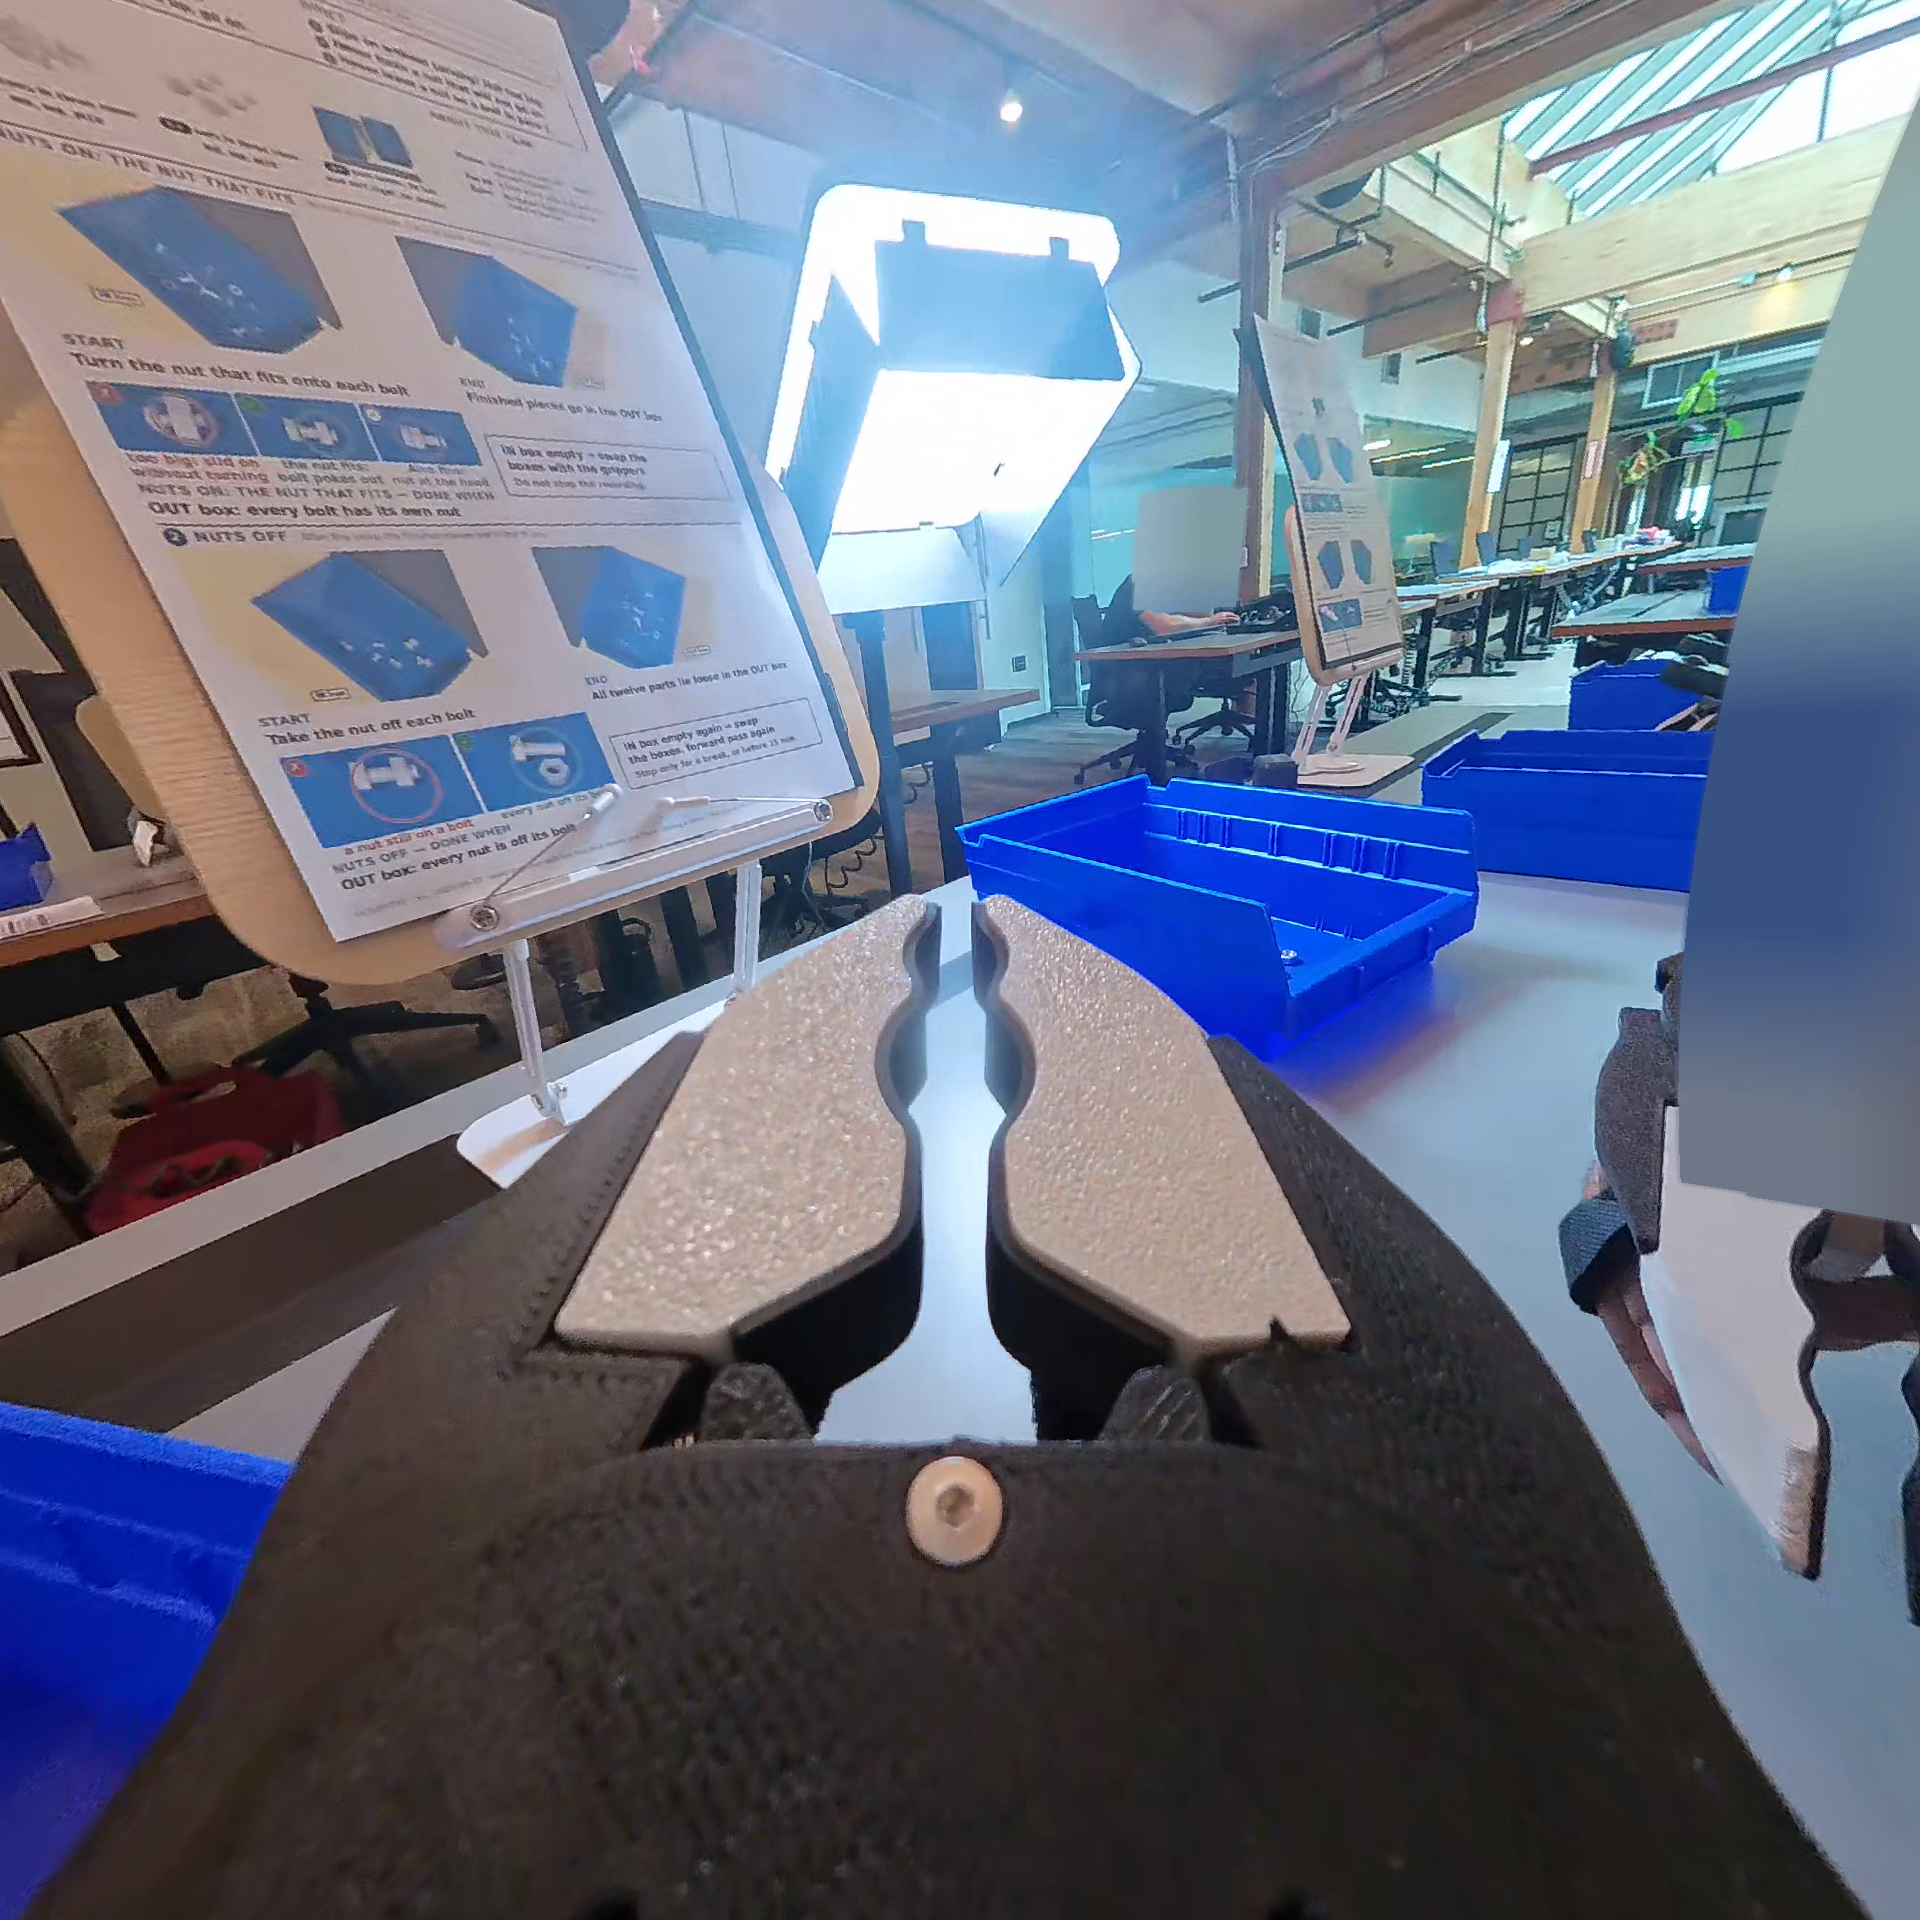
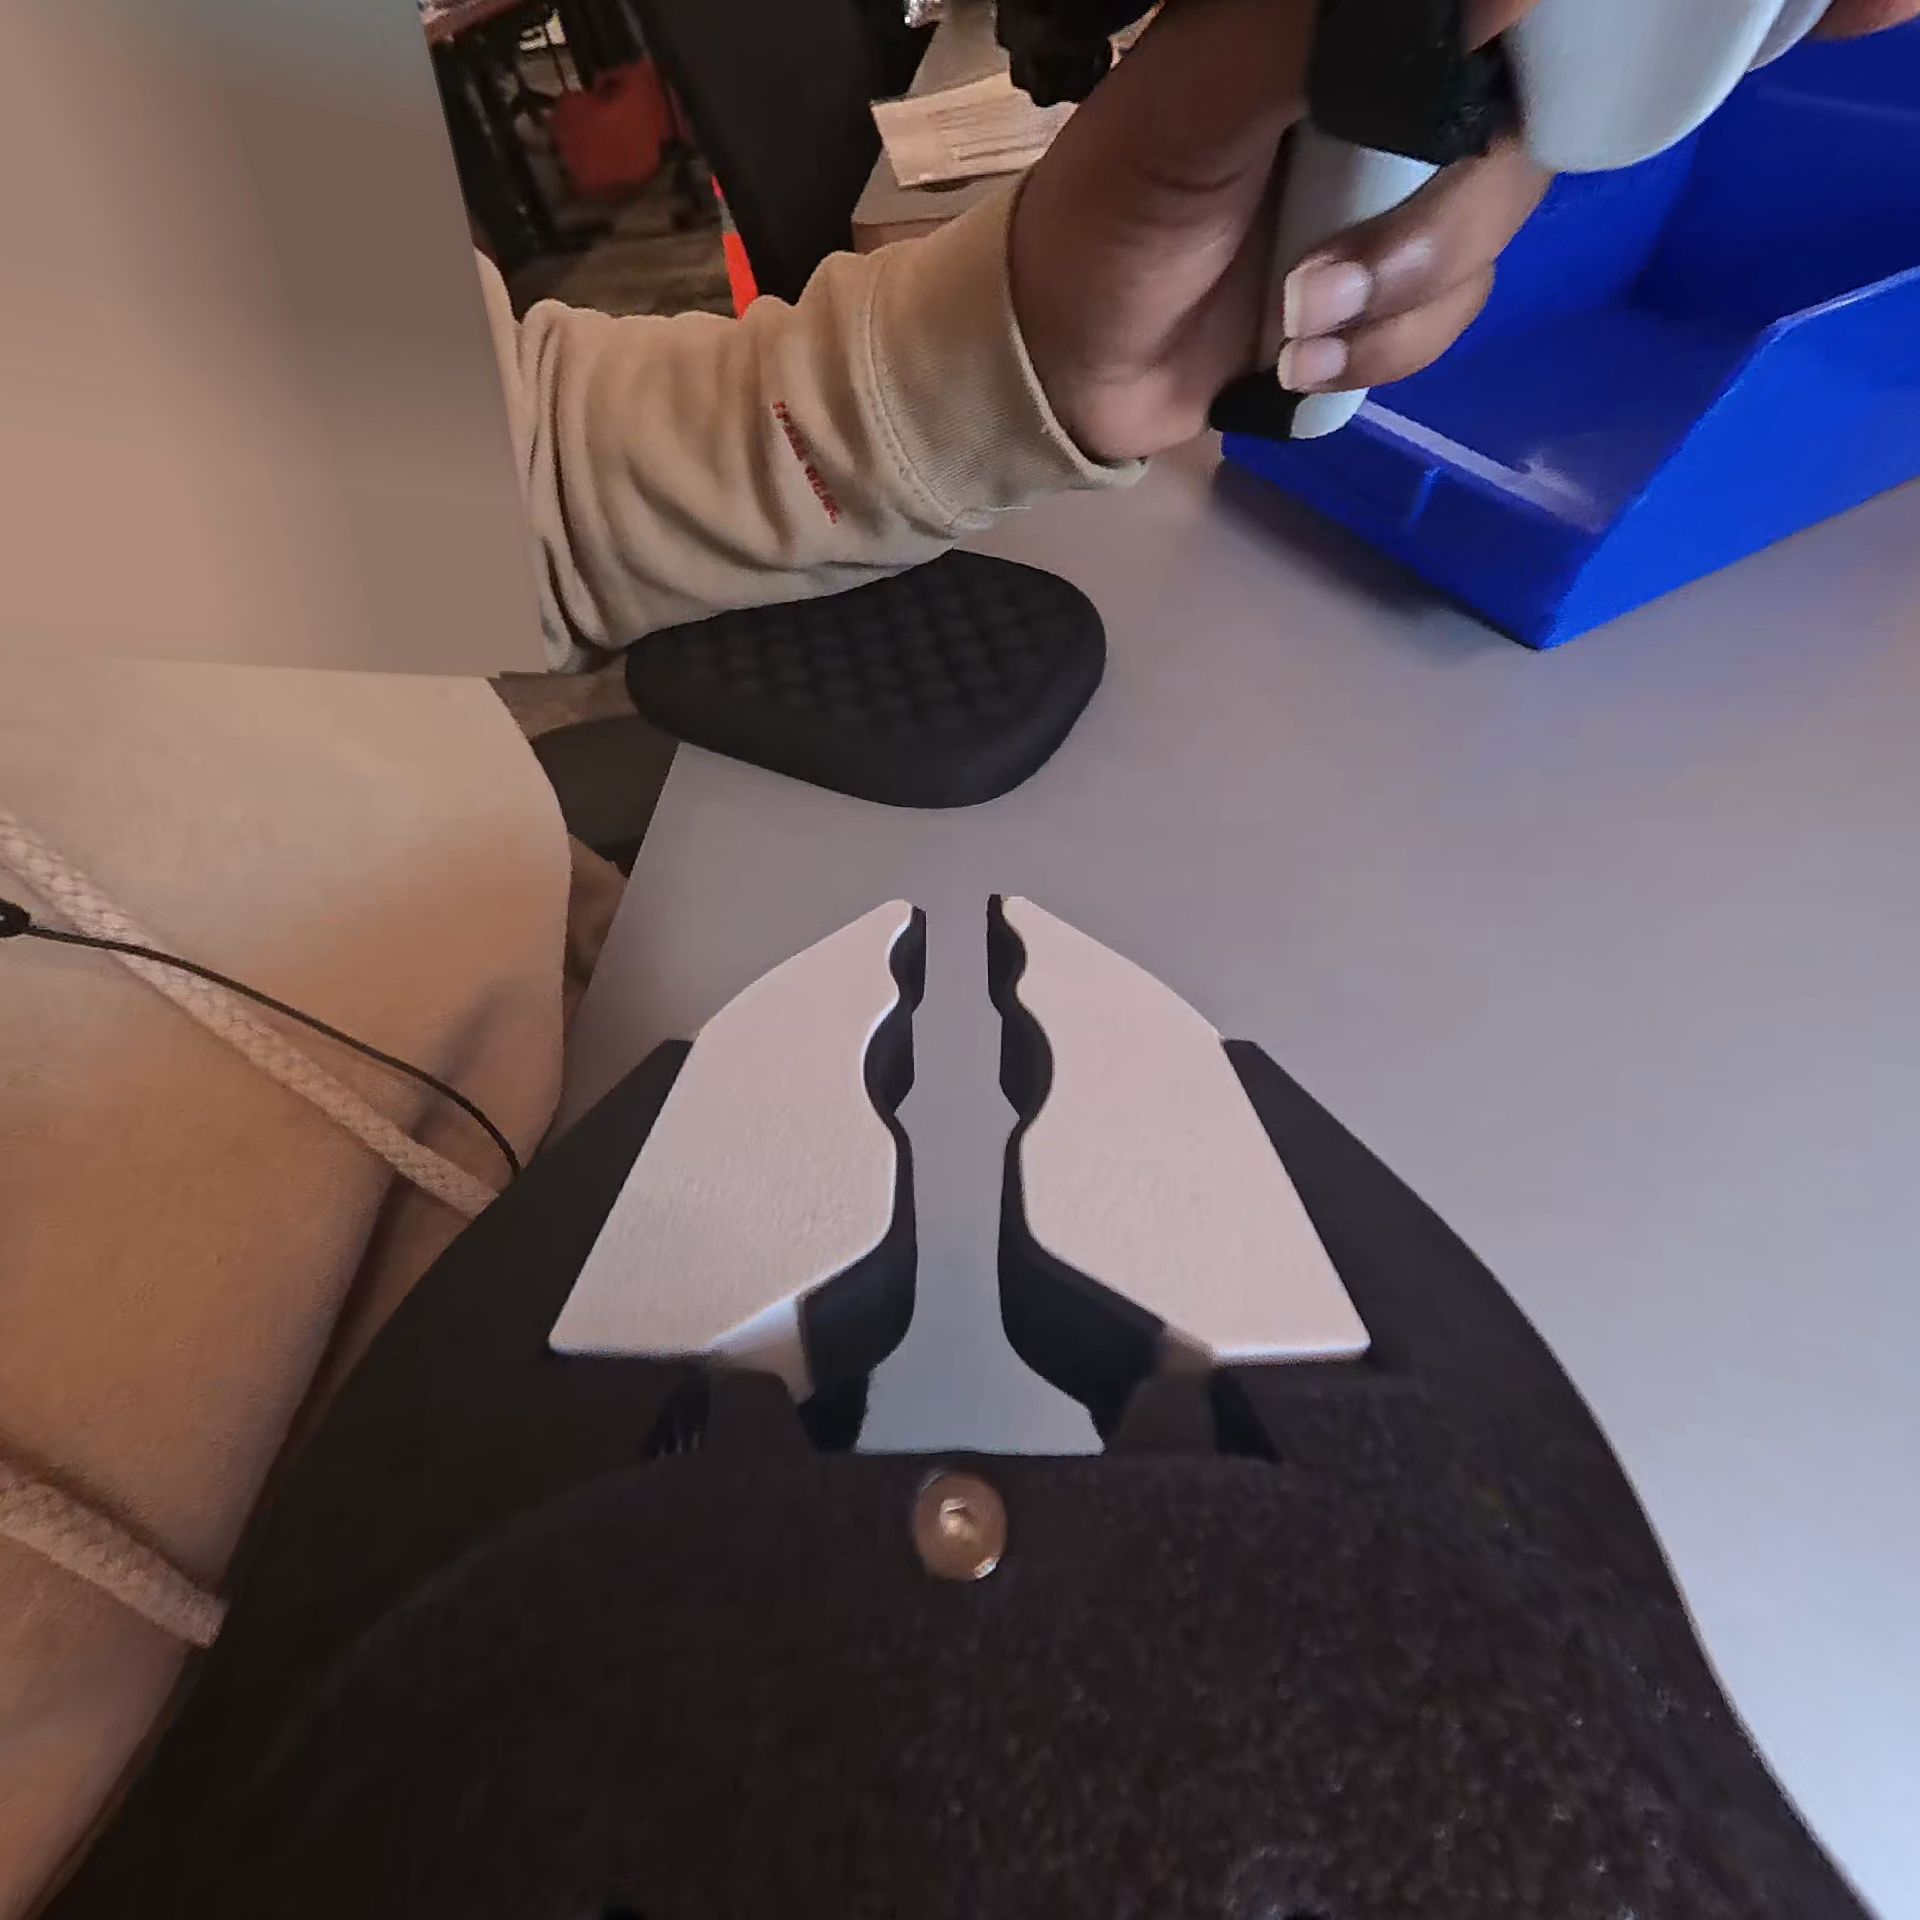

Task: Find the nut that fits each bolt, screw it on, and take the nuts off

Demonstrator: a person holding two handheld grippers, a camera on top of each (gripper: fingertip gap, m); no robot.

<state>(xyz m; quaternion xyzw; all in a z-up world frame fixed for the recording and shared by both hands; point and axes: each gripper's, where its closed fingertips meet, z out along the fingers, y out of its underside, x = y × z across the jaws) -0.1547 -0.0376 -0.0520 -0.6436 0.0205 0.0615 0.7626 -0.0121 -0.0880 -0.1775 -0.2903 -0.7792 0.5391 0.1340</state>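
Open-plan office: long rows of desks (image 1: 1538, 603), office chairs (image 1: 1132, 707), exposed timber beams (image 1: 1496, 416).

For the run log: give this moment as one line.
left gripper: nearly closed, empty | right gripper: nearly closed, empty | blue plastic bin: on grey table, untouched

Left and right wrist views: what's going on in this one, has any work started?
A person holds a handheld gripper in each hand over a grey table. The left gripper and right gripper both hold nothing, their jaws only a narrow gap apart. A blue bin sits ahead with a small metal part inside, beside an instruction sheet on a stand. A black padded rest lies at the table edge. No nut or bolt is being handled.
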